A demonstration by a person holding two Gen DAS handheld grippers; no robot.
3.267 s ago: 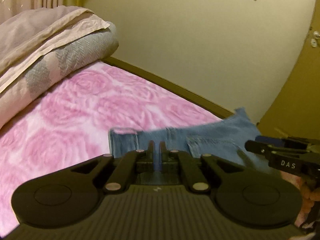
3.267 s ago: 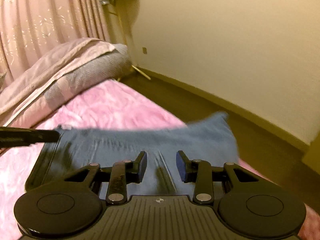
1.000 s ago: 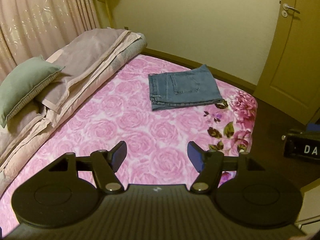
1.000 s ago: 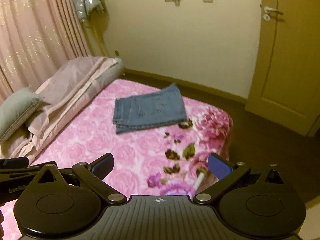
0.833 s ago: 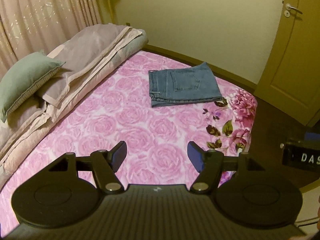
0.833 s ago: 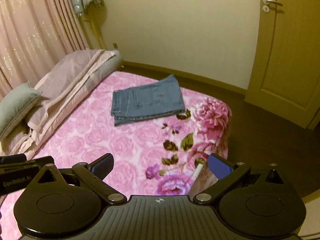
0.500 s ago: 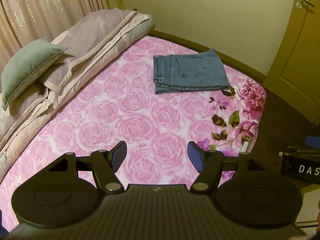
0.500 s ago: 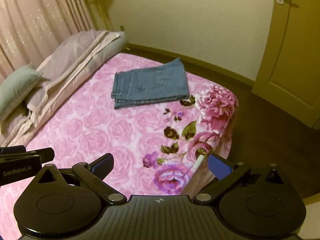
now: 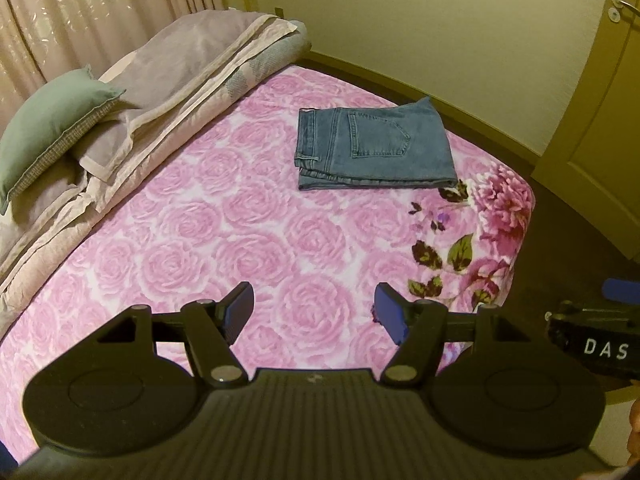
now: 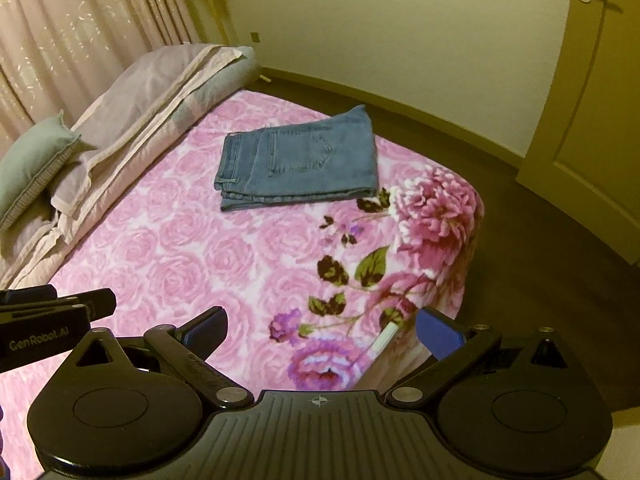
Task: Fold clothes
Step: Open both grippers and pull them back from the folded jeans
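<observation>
Folded blue jeans (image 9: 372, 148) (image 10: 300, 164) lie flat in a neat rectangle on the pink rose-patterned bed cover (image 9: 240, 240) (image 10: 200, 248), near its far corner. My left gripper (image 9: 314, 306) hangs open well short of the jeans, above the near part of the bed, nothing between its blue pads. My right gripper (image 10: 322, 330) is open wider, also empty, held back over the bed's flowered corner. Each gripper shows at the edge of the other's view.
A folded duvet (image 9: 180, 68) and a green pillow (image 9: 48, 120) lie along the bed's left side by the curtain (image 9: 80, 12). Dark floor (image 10: 540, 264) and a wooden door (image 10: 592, 92) are to the right, a cream wall behind.
Both grippers, shut or near the jeans 3.3 s ago, have let go and drawn far back from them. Over the last second the views tilt down slightly; the jeans stay put.
</observation>
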